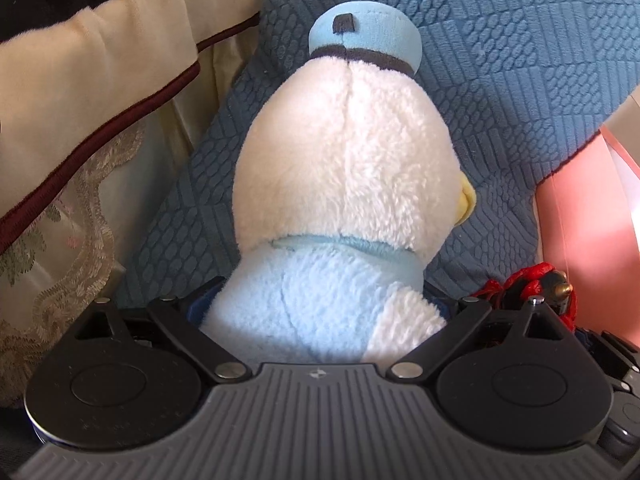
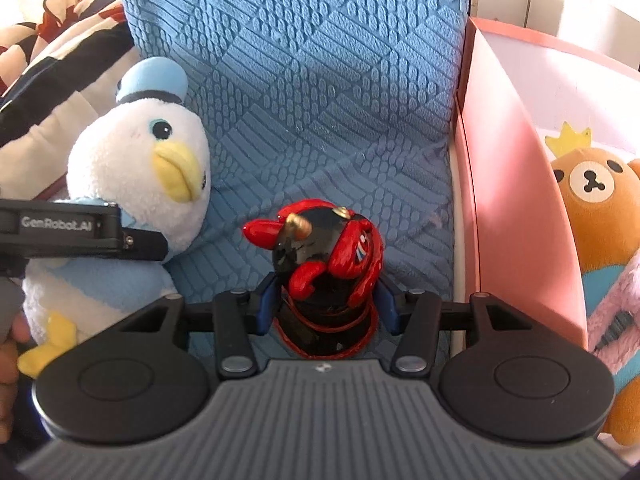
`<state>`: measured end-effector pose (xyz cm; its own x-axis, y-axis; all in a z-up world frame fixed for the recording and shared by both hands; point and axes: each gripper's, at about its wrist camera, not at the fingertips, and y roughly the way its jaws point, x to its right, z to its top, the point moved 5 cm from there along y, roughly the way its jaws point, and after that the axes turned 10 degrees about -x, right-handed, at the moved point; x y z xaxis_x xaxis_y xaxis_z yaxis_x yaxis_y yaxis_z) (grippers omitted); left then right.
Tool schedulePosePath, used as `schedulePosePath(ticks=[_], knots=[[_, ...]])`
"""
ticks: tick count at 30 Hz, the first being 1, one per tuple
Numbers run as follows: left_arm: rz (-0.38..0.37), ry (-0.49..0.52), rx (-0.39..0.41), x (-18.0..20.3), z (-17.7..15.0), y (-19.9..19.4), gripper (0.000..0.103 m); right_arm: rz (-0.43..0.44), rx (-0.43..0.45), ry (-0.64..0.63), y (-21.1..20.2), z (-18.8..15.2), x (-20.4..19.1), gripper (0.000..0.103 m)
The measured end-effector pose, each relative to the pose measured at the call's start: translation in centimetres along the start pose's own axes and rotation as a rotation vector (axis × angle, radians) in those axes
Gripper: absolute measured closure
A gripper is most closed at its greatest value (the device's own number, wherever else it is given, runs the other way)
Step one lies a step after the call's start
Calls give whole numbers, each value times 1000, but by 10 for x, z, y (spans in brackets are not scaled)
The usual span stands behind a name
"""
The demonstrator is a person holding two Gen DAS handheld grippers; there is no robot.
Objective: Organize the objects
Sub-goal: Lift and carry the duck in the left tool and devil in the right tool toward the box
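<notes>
A white plush duck (image 1: 344, 152) with a light blue cap and body fills the left wrist view, its back to the camera. My left gripper (image 1: 320, 304) is shut on the duck's lower body, and the plush hides the fingertips. In the right wrist view the duck (image 2: 136, 160) leans on a blue cushion (image 2: 320, 80), with a left finger (image 2: 140, 242) pressed into its side. A red and black figurine (image 2: 320, 240) stands on the cushion between the blue pads of my right gripper (image 2: 328, 304). Those pads sit close beside it without squeezing.
A pink box (image 2: 516, 200) stands right of the cushion, holding a brown bear plush (image 2: 596, 208) and a pink fluffy toy (image 2: 616, 312). A cream cushion with maroon trim (image 1: 100, 80) lies left of the duck. Striped fabric (image 2: 60, 60) is piled at the far left.
</notes>
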<state>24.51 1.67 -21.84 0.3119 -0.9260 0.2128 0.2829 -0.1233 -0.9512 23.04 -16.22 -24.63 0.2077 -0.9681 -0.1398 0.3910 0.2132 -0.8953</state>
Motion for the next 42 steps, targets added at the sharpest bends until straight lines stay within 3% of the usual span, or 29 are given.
schedulePosePath(ticks=[13,25,42], knots=[[-35,-54,0,-10,-3,-2,5,-14,-3,-14,1,-1,-2,50],[-176,-225,21,-37,4,-15,14,-15,-27,33,-9,5,3,50],[-235,-210,54,-24,-3,-22,18,-11,-2,8,-49,20,1,50]])
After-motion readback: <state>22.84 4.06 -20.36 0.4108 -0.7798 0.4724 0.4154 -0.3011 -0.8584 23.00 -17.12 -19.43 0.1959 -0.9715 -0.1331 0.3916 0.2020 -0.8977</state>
